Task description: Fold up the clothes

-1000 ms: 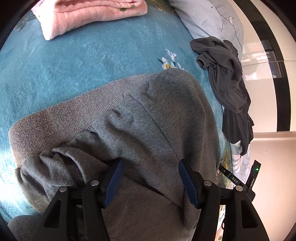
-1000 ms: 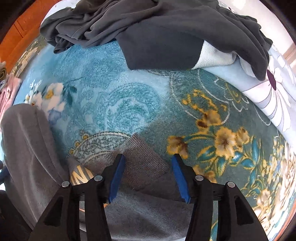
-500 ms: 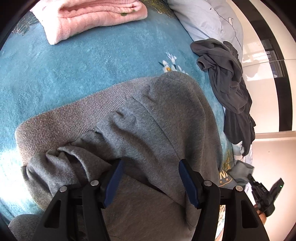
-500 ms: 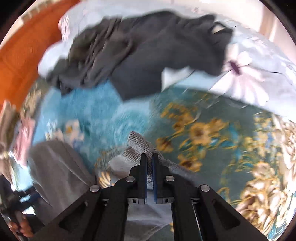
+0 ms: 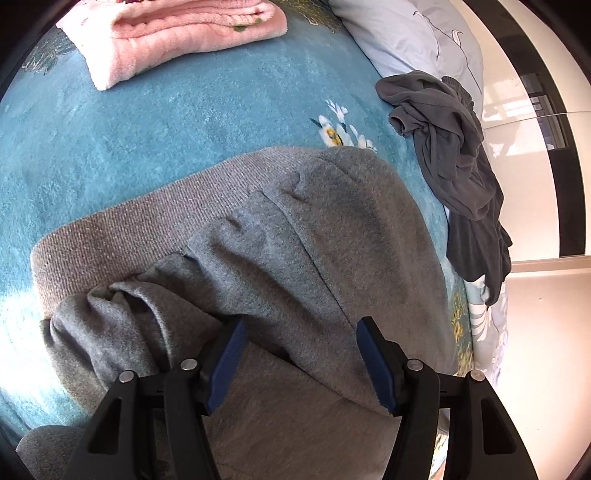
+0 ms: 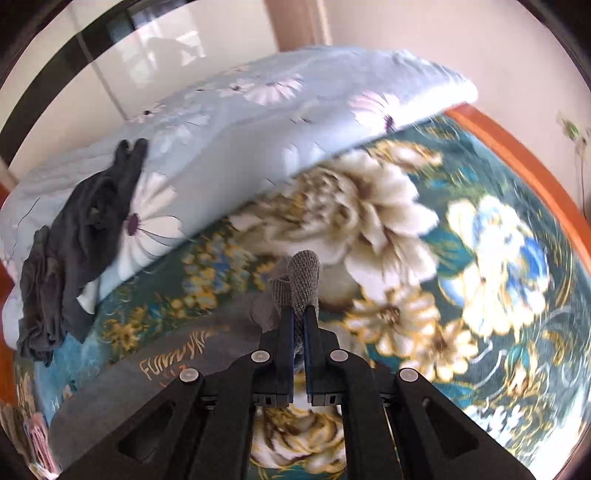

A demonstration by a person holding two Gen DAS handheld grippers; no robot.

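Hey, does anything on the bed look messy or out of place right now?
Yes. A dark grey garment lies crumpled at the bed's edge, partly on the pale floral quilt, unlike the neatly folded pink towel. The grey sweatshirt is bunched near the open left gripper.

Floral blanket [image 6: 480, 266] smeared by motion blur, grey sweatshirt [image 5: 295, 258] cut off at bottom edge, its print [image 6: 177, 354] partly unreadable

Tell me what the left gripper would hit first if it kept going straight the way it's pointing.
The left gripper is open, and the grey sweatshirt lies right between and ahead of its fingers, so it would probably meet that fabric first, near the seam. How much gap is left is unclear.
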